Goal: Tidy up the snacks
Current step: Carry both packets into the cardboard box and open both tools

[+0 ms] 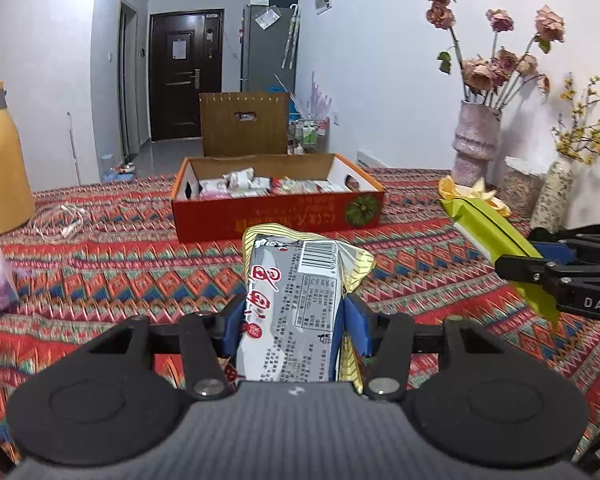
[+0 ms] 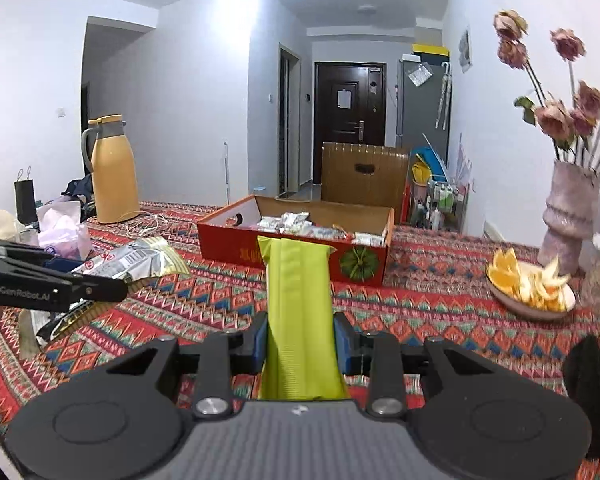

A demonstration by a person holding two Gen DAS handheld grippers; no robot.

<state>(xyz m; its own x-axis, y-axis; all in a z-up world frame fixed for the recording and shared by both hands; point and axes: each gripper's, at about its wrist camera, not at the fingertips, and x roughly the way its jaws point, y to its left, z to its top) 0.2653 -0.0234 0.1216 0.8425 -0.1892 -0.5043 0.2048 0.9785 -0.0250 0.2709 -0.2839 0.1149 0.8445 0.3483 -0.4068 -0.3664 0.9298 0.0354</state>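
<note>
Left wrist view: the left gripper [image 1: 296, 320] has its jaws clamped on a crinkly grey snack packet [image 1: 290, 300], held above the patterned desk [image 1: 100, 264]; carrying it to the open red cardboard box [image 1: 276, 216] looks next. Right wrist view: the right gripper [image 2: 300, 340] pinches a slim ribbed green packet [image 2: 298, 312], short of the same box.

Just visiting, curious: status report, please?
Left gripper shut on grey snack pack. Right gripper shut on green pack. Red box ahead, path clear.
</note>
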